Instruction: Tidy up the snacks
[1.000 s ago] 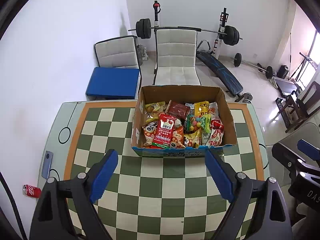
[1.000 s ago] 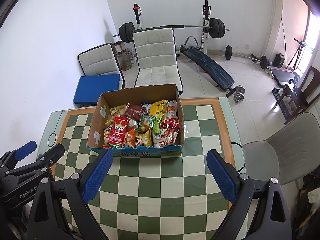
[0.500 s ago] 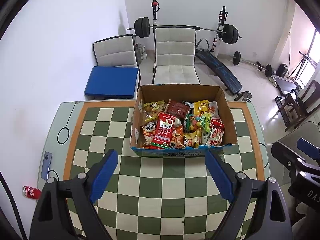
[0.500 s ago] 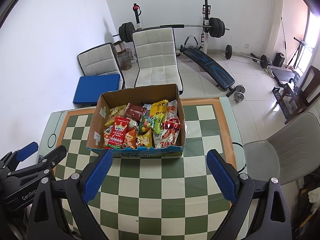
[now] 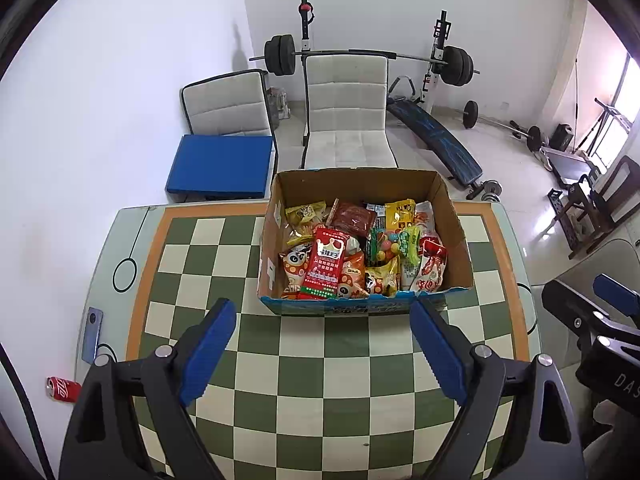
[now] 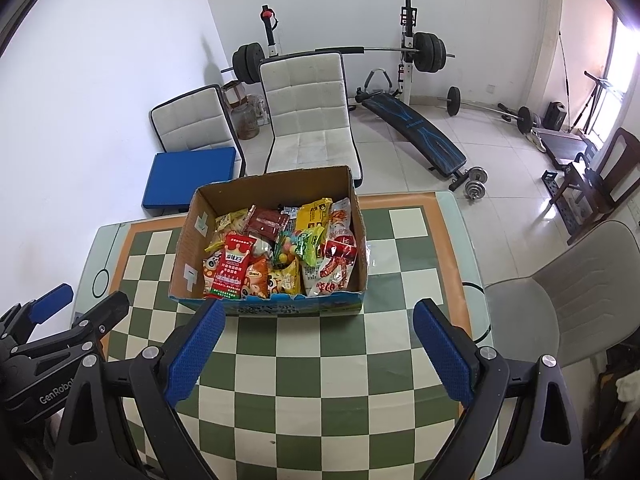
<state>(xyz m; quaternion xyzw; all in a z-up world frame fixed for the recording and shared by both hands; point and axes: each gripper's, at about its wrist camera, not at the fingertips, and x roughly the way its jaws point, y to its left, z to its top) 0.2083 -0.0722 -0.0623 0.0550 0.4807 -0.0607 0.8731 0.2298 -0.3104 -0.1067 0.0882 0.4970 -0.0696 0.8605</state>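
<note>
- A cardboard box sits on the checkered desk towards its far edge, roughly midway between the left and right edges, open at the top.
- The snacks are all inside it: a loose heap of packets, among them a tall red packet near the front wall, a dark red one further back and a yellow one towards the far right corner of the box.
- No packet shows on the bare desk surface around the box in either view.
- The left claw hovers above the near half of the desk, its blue pads spread wide with nothing between them.
- The right claw hangs beside it, just as wide apart and just as empty; each one pokes into the edge of the other's view.
- Both point at the front wall of the box from a little way off, neither touching it.
- My reading on progress: every snack lying in the box fits a job that is finished, with the packets gathered in, and it fits equally a jumbled box waiting to be sorted out. The packets lie overlapping at odd angles, with no rows or groups I can make out.
- Off the task, a phone lies at the left edge of the desk, and a red can lies on the floor beyond it.
</note>
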